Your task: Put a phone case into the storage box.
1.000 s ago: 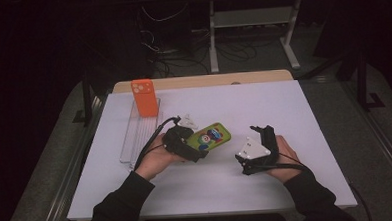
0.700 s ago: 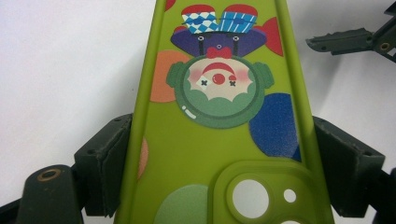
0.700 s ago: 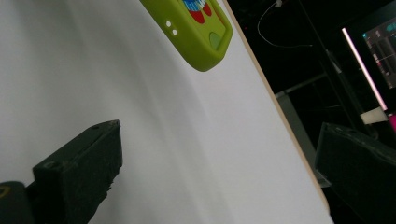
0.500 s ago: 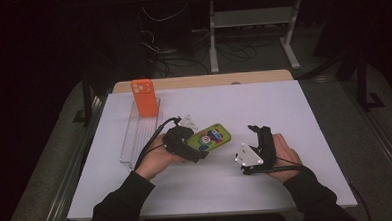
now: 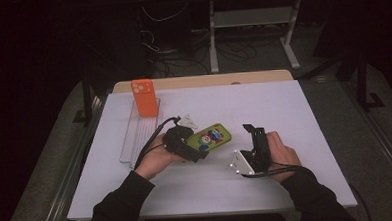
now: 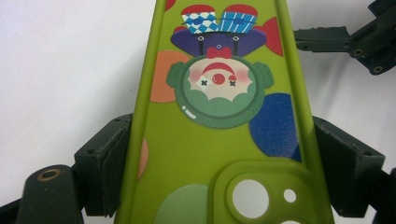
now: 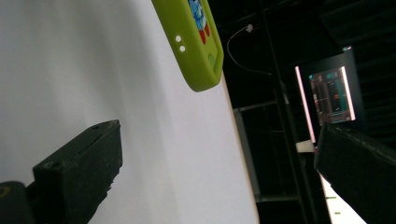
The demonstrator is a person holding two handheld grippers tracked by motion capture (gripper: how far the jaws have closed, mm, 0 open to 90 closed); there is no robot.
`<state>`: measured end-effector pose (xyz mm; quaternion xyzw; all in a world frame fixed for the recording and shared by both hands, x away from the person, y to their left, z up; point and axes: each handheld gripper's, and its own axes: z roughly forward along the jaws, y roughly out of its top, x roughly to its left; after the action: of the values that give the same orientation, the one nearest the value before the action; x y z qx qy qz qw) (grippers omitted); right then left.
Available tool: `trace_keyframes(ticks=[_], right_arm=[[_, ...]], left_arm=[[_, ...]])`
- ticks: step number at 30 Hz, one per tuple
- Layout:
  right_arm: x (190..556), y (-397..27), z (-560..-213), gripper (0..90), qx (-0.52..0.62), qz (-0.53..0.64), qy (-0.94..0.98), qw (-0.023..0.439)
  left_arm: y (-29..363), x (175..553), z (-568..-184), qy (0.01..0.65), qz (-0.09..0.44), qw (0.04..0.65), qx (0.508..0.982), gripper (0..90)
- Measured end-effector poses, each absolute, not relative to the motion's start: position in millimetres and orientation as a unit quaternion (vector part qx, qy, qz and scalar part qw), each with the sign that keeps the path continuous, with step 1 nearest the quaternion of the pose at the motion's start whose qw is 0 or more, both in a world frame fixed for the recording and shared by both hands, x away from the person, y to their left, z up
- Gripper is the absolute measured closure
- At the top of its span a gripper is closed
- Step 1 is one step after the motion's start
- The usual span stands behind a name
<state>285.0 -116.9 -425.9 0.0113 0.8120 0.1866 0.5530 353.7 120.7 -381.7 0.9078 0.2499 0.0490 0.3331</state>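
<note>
high view: white table [image 5: 284, 116] in a dark room, orange case [image 5: 144, 97] at 10 o'clock; green case [image 5: 211, 138] central. left gripper view: left gripper [image 6: 219, 158] clamps the green case. right gripper view: right gripper [image 7: 219, 163] gapes, empty.

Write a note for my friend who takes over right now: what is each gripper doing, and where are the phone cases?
Left gripper: shut on the green phone case, its fingers pressing both long edges near the camera cutout. The case has a clown picture.
Right gripper: open, holding nothing, a little to the right of the green case and apart from it.
Orange phone case: standing upright at the far end of the clear tray, on the left side of the white table.
Done: green case is picked up.
Left: probably it goes to the tray beside the orange one, but that is a guess.
</note>
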Motion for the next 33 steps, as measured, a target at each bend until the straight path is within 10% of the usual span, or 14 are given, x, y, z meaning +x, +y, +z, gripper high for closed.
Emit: trace_keyframes(ticks=[33], right_arm=[[287,-63,-441,18.6,-0.108,0.141,0.766,0.618]], left_arm=[[122,356,-379,0.237,0.055,0.324,0.914,15.9]])
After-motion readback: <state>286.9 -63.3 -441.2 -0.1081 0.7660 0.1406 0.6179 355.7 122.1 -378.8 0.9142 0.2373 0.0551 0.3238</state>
